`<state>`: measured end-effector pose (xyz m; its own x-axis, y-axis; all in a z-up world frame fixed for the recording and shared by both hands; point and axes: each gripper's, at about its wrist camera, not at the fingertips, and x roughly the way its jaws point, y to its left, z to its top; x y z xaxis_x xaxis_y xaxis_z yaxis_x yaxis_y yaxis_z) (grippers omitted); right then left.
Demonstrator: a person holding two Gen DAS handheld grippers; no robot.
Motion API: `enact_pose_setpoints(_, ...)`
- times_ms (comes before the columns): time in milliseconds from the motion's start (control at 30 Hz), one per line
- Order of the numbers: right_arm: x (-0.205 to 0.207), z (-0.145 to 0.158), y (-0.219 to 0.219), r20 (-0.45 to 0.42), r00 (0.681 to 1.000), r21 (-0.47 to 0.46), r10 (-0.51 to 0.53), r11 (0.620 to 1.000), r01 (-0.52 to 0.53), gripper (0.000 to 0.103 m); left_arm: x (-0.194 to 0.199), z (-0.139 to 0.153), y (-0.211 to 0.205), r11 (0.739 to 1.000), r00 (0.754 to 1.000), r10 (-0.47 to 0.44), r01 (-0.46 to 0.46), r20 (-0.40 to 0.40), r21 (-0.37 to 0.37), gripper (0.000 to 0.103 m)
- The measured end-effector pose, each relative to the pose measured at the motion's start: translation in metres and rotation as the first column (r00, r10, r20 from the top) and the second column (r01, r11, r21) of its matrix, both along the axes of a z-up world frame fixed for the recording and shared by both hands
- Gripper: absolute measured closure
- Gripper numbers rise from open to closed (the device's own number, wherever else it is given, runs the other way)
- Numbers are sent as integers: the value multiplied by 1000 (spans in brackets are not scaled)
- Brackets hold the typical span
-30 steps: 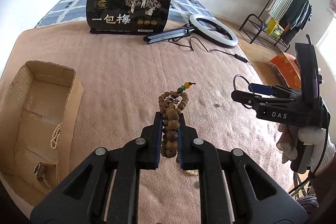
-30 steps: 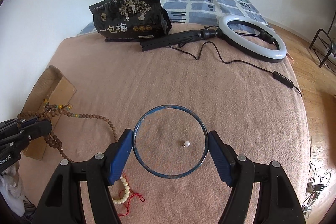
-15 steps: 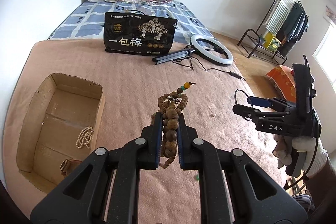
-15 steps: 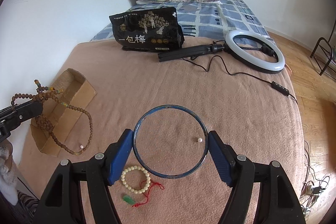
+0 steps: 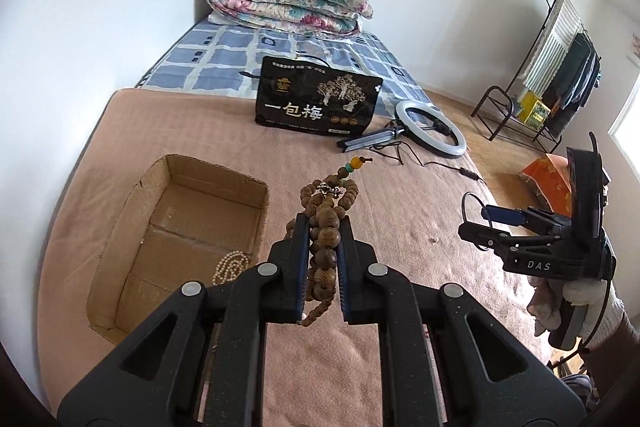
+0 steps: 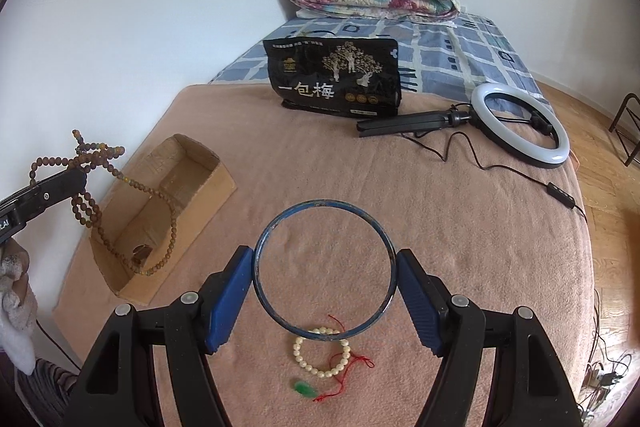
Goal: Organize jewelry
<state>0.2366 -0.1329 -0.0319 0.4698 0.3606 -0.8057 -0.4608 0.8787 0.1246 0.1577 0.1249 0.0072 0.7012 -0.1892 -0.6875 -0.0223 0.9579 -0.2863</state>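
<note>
Meanwhile the left tool (image 5: 323, 259) is pinched tight on a wooden bead necklace (image 5: 325, 227), its loops dangling above the cardboard box (image 6: 160, 211) on the bed. Spread wide, the right tool (image 6: 325, 281) grips a blue bangle (image 6: 324, 203) across its pads (a cream bead bracelet (image 6: 323, 353) lies on the blanket beneath).

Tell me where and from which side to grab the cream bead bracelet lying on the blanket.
Take the cream bead bracelet from straight above, one pad inside the loop and one outside, pinching the left arc of beads. It lies flat on the pink blanket, so a side approach would probably slide it. The red cord and green charm trail from its lower right, so avoid that side.
</note>
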Motion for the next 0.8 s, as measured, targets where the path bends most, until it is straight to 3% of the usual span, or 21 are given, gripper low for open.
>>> enact_pose_setpoints(333, -12, 6, 61, 14, 995, 22, 99, 995, -99, 29, -23, 1, 62, 994, 994, 112, -112, 15, 19, 92)
enact_pose_setpoints(800, -8, -4, 133, 11, 983, 19, 182, 983, -183, 29, -43, -26, 105, 978, 983, 184, -181, -16, 108, 92)
